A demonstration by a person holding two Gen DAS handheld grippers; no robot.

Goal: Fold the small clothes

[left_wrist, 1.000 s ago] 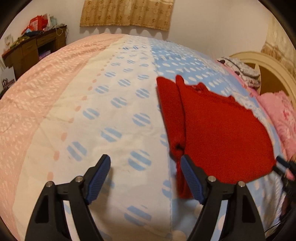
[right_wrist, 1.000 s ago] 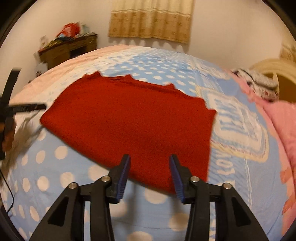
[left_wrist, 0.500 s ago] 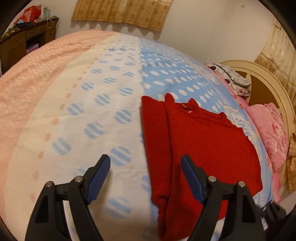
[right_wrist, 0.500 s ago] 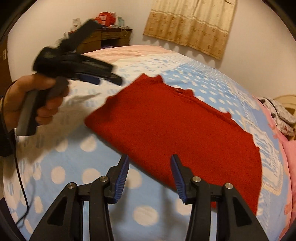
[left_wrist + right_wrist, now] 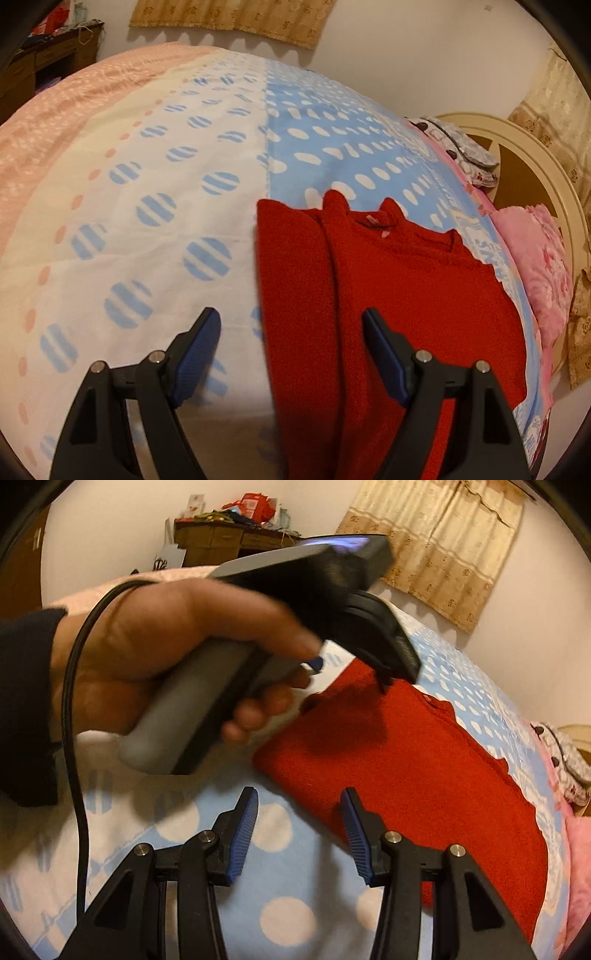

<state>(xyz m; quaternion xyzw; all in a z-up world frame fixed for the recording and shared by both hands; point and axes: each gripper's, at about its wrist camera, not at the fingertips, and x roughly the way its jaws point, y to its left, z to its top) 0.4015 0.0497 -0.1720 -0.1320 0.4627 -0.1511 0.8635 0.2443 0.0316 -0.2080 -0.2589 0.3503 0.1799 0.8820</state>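
Note:
A red knit garment (image 5: 391, 295) lies flat on the bed, one side folded over as a long strip along its left edge. It also shows in the right wrist view (image 5: 424, 775). My left gripper (image 5: 291, 343) is open and empty, held above the garment's near left edge. My right gripper (image 5: 299, 823) is open and empty, above the garment's near corner. The hand-held left gripper body (image 5: 229, 657) fills the upper left of the right wrist view, above the garment's far end.
The bed cover (image 5: 155, 206) is pink, white and blue with dots. Pink bedding (image 5: 539, 266) and a cream headboard (image 5: 524, 147) lie at the right. A wooden desk (image 5: 229, 539) with clutter stands by the far wall, near a curtain (image 5: 443, 546).
Both grippers have swung round toward the garment's near end. The left gripper and hand now sit close in front of the right camera. Both stay open.

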